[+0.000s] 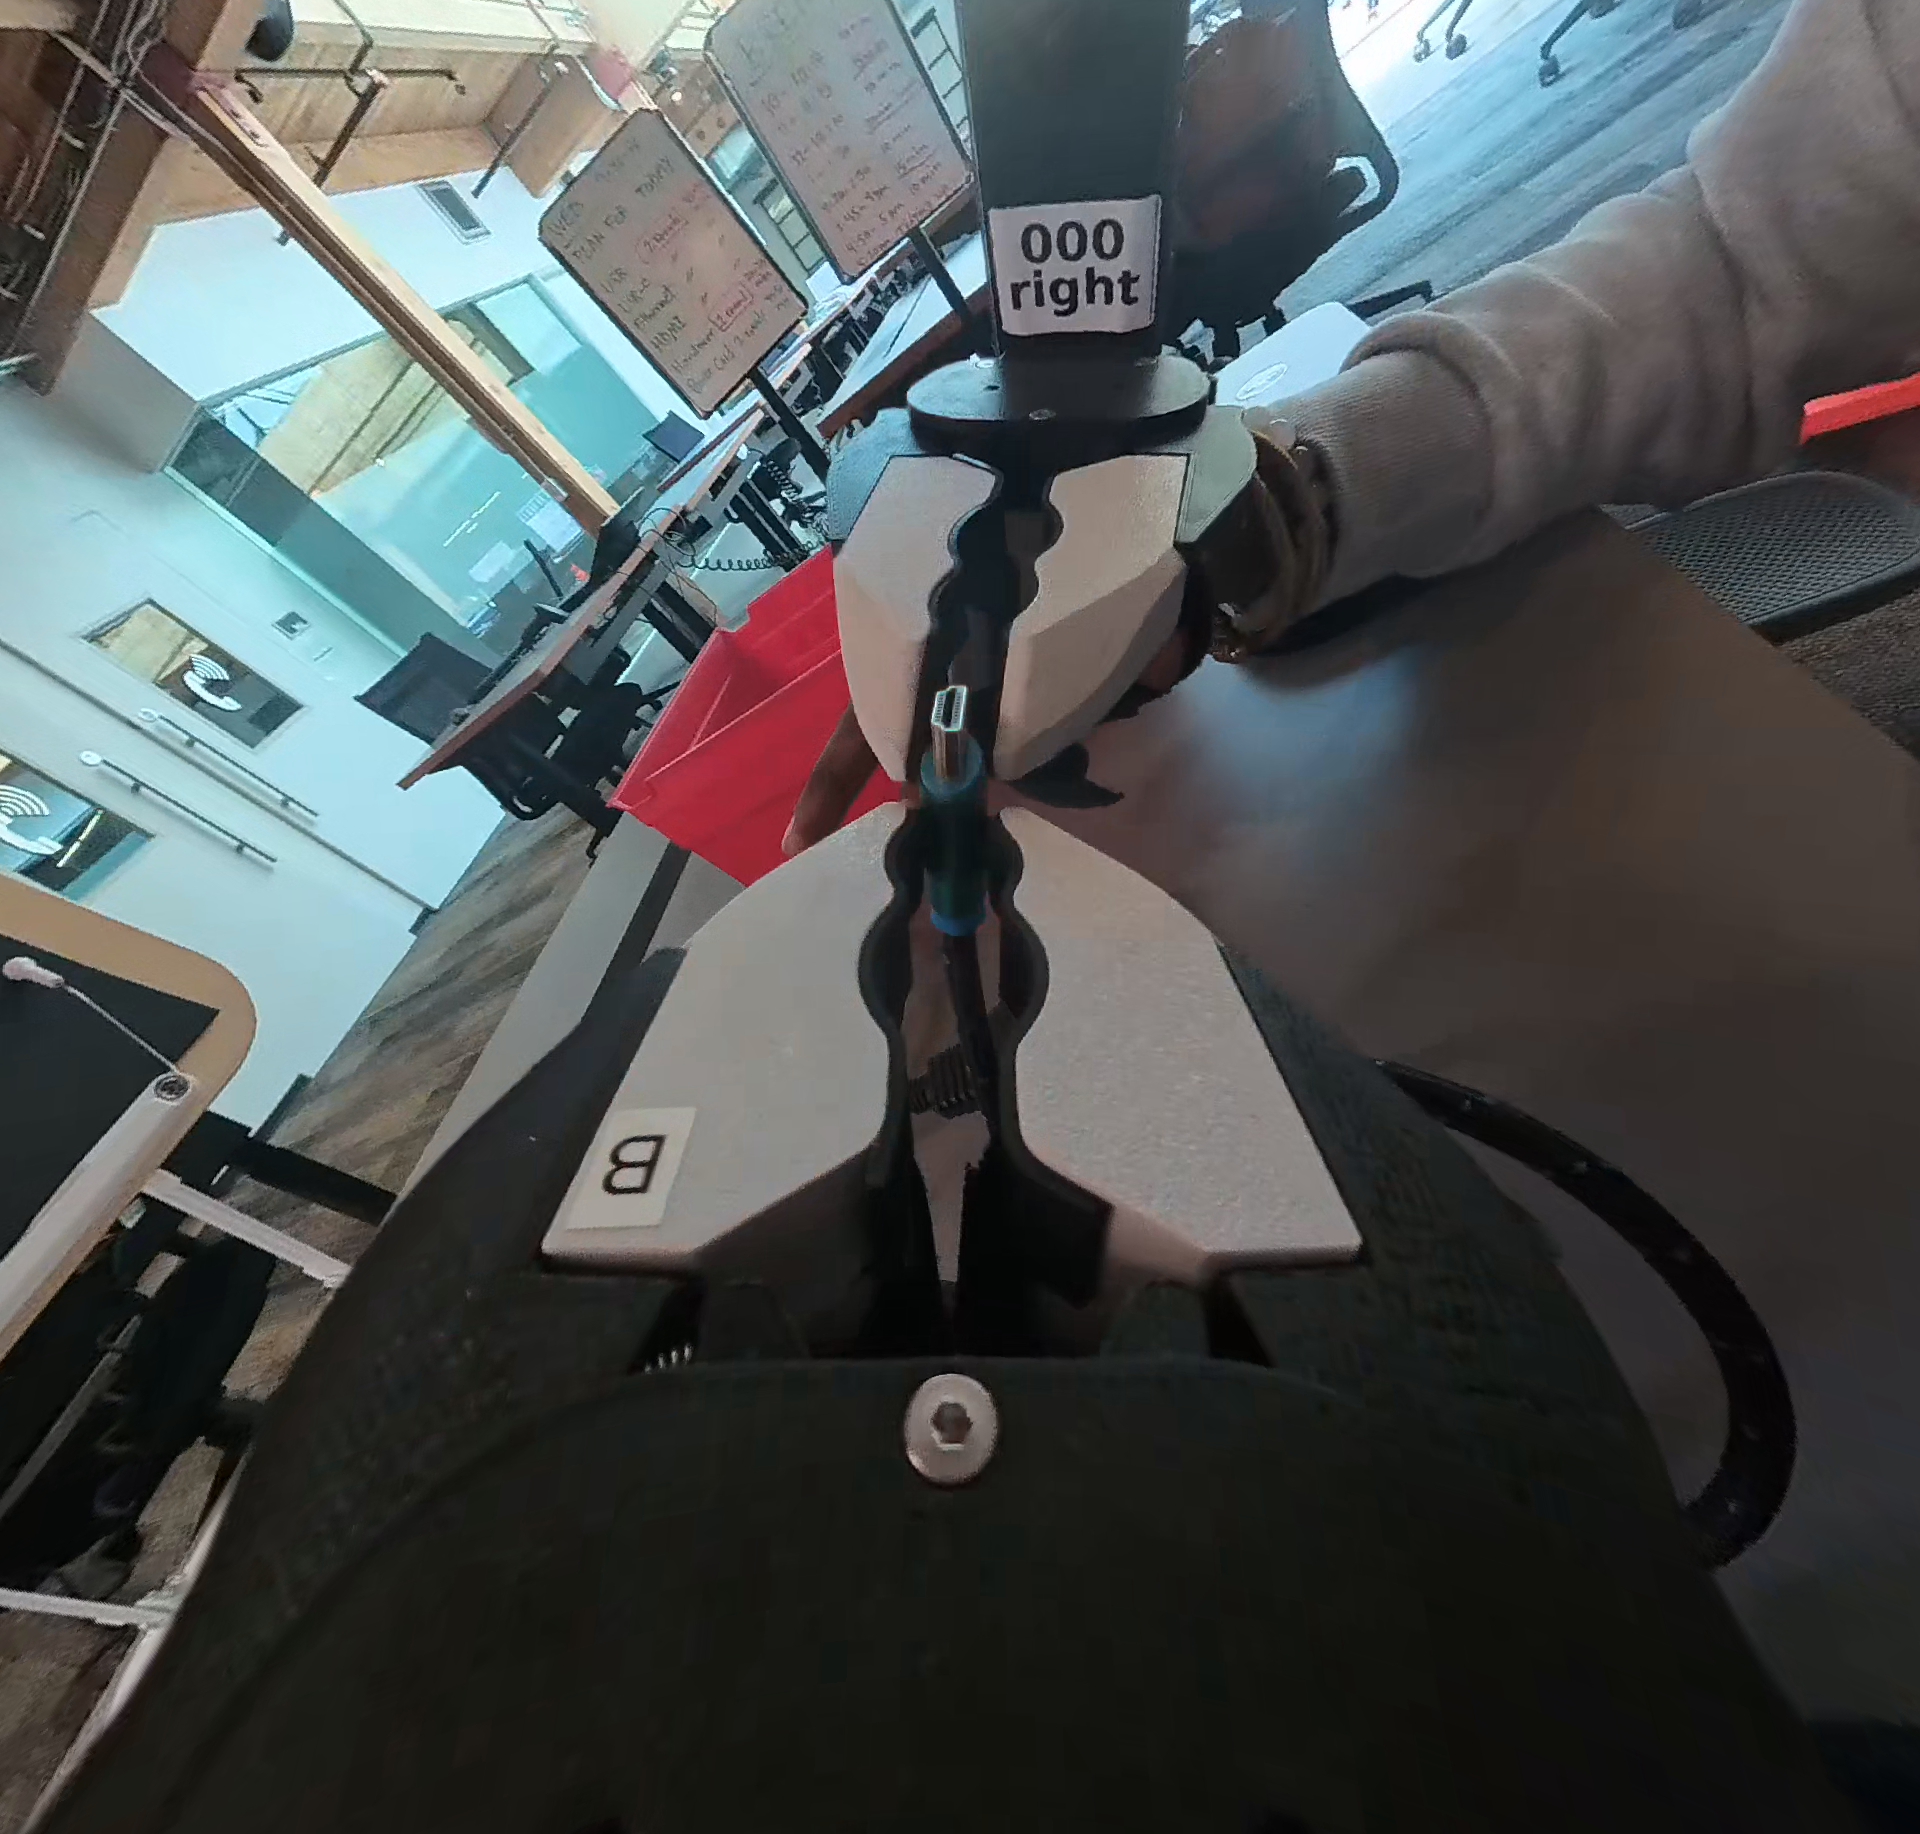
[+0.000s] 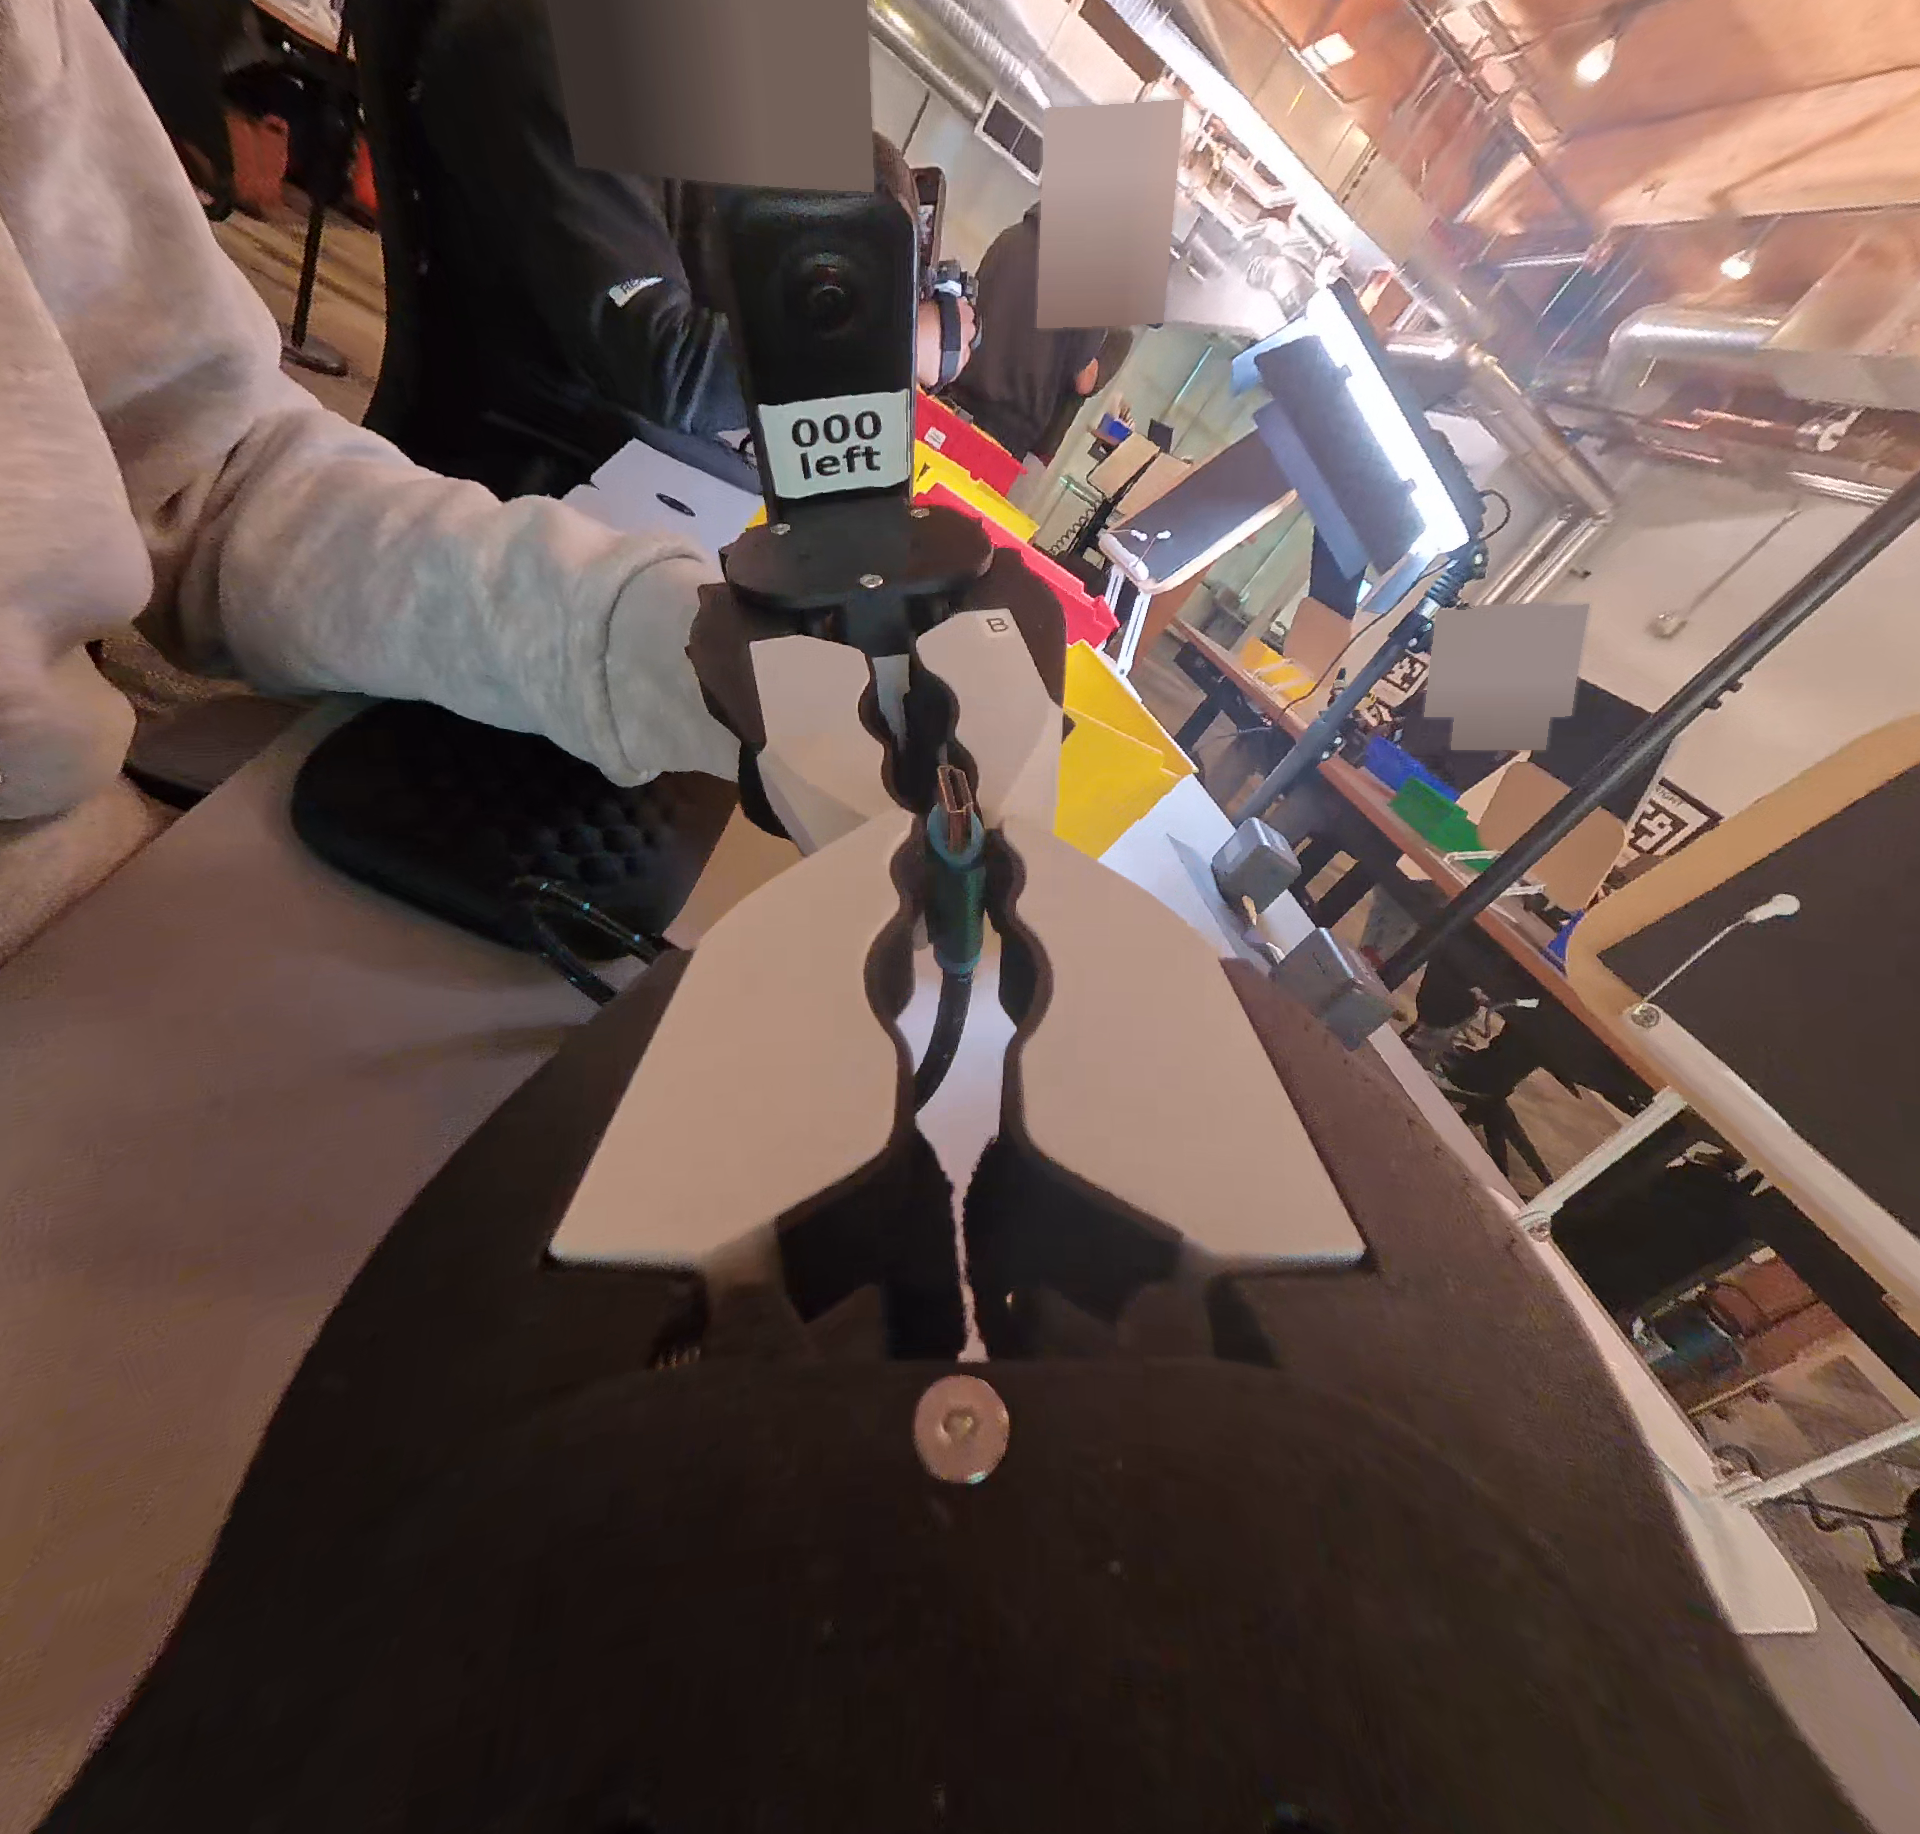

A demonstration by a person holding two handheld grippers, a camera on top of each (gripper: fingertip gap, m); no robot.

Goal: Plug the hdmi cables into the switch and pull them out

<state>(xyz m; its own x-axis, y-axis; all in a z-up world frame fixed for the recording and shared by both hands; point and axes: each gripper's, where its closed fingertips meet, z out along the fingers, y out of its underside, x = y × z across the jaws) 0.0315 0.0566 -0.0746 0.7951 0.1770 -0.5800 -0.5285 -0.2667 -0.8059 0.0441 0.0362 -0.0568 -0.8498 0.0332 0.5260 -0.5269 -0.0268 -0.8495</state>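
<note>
1. Left gripper (image 1: 951,828): jaws pinching a teal-collared plug (image 1: 948,797), long axis forward.
2. Right gripper (image 2: 951,849): jaws pinching its own plug (image 2: 954,854), tips facing, nearly touching.
3. Switch: unseen.

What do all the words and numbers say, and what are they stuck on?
I don't repeat writing from pictures, but here is where it sits:
Post sticker, white, on the far black post: clear print.
Finger sticker, white, on the near white finger: clear print.
Whiteboards, two on stands: handwriting, mostly too small.
Camera sticker, white, below a camera lens: clear print.
</note>
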